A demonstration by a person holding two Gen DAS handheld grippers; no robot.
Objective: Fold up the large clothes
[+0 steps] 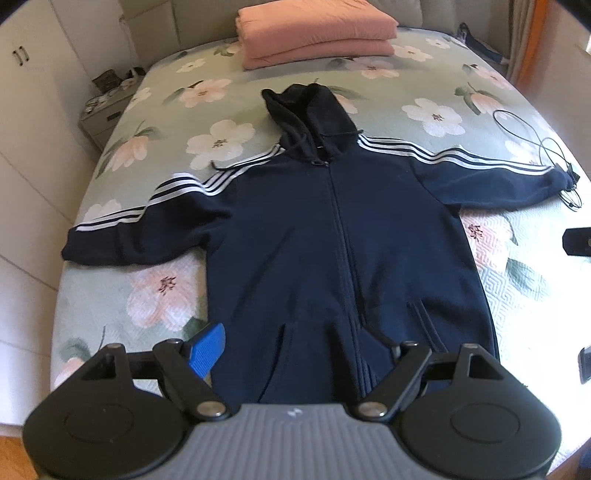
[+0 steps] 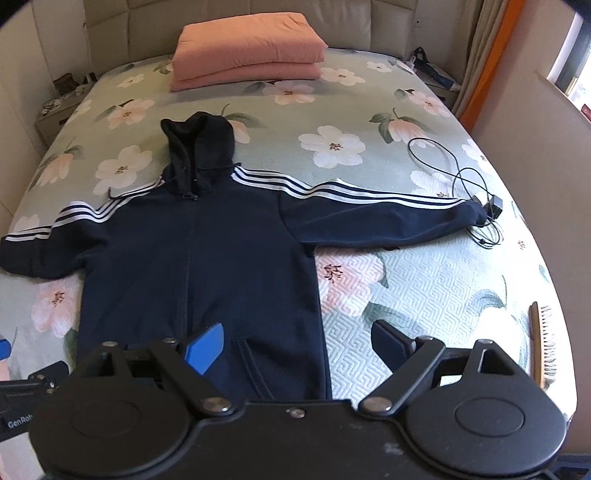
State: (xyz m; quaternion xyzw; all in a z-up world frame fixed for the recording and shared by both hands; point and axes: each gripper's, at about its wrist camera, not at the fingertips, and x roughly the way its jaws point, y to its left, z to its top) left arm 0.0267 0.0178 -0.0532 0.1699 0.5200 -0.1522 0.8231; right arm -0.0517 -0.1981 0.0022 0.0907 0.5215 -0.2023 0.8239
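A navy zip hoodie point(image 1: 317, 236) with white sleeve stripes lies flat and face up on the floral bedspread point(image 1: 155, 295), both sleeves spread wide, hood toward the headboard. My left gripper point(image 1: 295, 343) hovers open over the hoodie's bottom hem, its blue-padded finger at the left hem corner. In the right wrist view the same hoodie point(image 2: 199, 251) fills the left half. My right gripper point(image 2: 295, 343) is open above the hem's right corner, one finger over the cloth and the other over bare bedspread point(image 2: 424, 288). Neither gripper holds anything.
A folded pink quilt point(image 1: 314, 33) sits at the head of the bed. A black cable with a charger point(image 2: 476, 192) lies by the right cuff. A wooden brush point(image 2: 543, 343) rests at the bed's right edge. A nightstand point(image 1: 103, 107) stands left of the bed.
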